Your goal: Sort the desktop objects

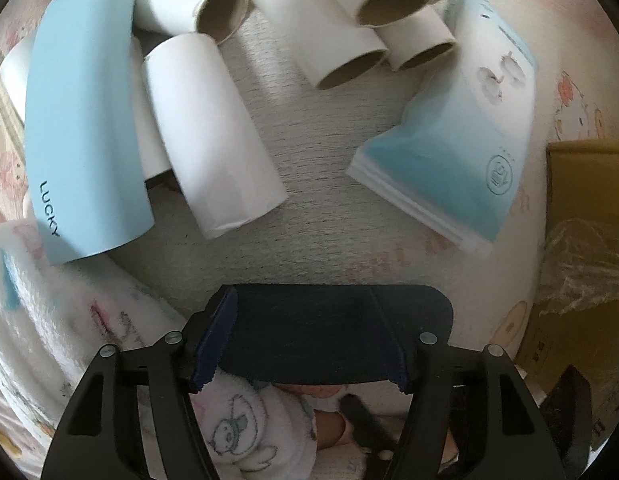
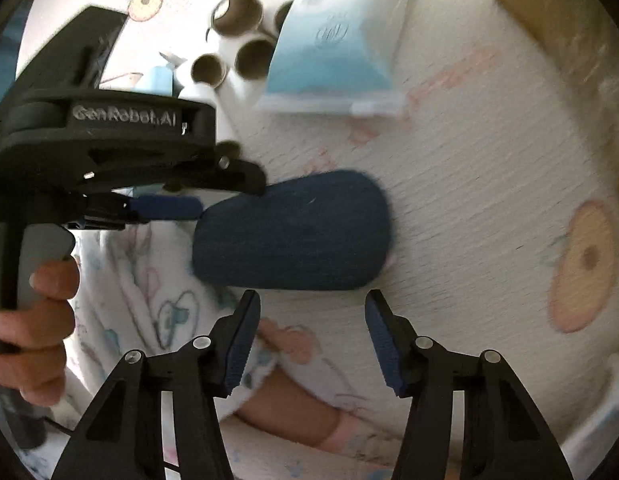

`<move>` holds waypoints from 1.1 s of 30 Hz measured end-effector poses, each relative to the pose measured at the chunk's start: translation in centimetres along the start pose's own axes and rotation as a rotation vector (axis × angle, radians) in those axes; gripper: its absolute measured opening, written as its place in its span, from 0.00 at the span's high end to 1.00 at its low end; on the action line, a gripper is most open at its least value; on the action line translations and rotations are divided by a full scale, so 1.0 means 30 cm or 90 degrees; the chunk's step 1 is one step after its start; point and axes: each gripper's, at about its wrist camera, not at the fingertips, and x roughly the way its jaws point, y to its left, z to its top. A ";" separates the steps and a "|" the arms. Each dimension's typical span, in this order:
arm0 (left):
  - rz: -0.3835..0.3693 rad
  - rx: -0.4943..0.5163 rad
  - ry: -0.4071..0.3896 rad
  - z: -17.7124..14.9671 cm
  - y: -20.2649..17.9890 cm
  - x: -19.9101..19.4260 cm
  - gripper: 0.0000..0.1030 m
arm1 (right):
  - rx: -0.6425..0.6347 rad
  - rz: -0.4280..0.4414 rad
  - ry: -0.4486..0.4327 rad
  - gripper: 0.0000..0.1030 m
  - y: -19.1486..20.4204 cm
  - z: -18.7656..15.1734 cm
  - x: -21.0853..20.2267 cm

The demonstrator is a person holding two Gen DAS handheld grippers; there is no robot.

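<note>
The left tongs (image 1: 305, 344) are clamped on a dark blue case (image 1: 333, 332), which lies crosswise between the fingers with its long side running left to right. The right tongs (image 2: 313, 340) stand apart, empty, just under this case. Farther ahead lie the paper tubes (image 1: 213, 132) and a blue pouch (image 1: 449, 152).

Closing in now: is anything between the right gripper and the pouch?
Nothing visible: only bare cloth lies between the open right gripper and the pouch; the left gripper clamps one end.
</note>
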 end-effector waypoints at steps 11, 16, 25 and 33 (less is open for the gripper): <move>-0.048 0.095 0.004 0.006 -0.126 -0.023 0.40 | -0.031 -0.008 -0.036 0.53 0.017 0.026 -0.007; -0.099 0.119 0.033 0.045 -0.163 -0.023 0.41 | -0.027 -0.005 -0.083 0.53 -0.015 0.030 -0.066; -0.176 0.136 0.035 0.001 -0.040 0.030 0.42 | 0.053 0.008 -0.114 0.54 -0.175 0.103 -0.128; -0.172 0.172 -0.017 -0.071 -0.009 0.009 0.42 | 0.068 0.030 -0.085 0.54 -0.199 0.028 -0.109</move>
